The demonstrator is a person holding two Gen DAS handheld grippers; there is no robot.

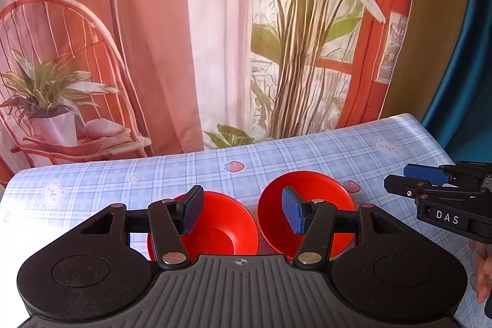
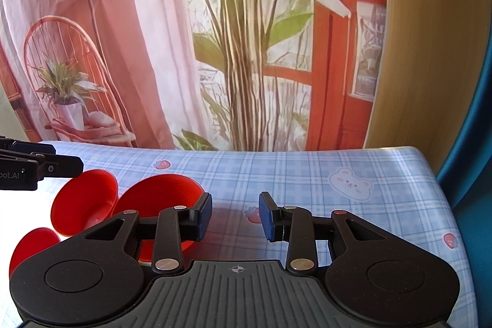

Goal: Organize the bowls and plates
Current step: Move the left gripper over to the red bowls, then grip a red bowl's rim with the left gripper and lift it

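Note:
Two red bowls stand side by side on the checked tablecloth in the left wrist view, one on the left (image 1: 221, 229) and one on the right (image 1: 326, 199). My left gripper (image 1: 243, 214) is open and empty, hovering over the gap between them. In the right wrist view three red bowls show at the left: a far one (image 2: 86, 199), a nearer one (image 2: 166, 192) and a third (image 2: 30, 248) at the lower left edge. My right gripper (image 2: 235, 217) is open and empty, to the right of the bowls. It also shows at the right edge of the left wrist view (image 1: 396, 179).
The table (image 2: 307, 174) has a blue checked cloth with bears and strawberries. A printed backdrop (image 1: 184, 36) of a chair and plants hangs right behind its far edge. The table's right edge (image 2: 442, 189) drops off beside a blue curtain.

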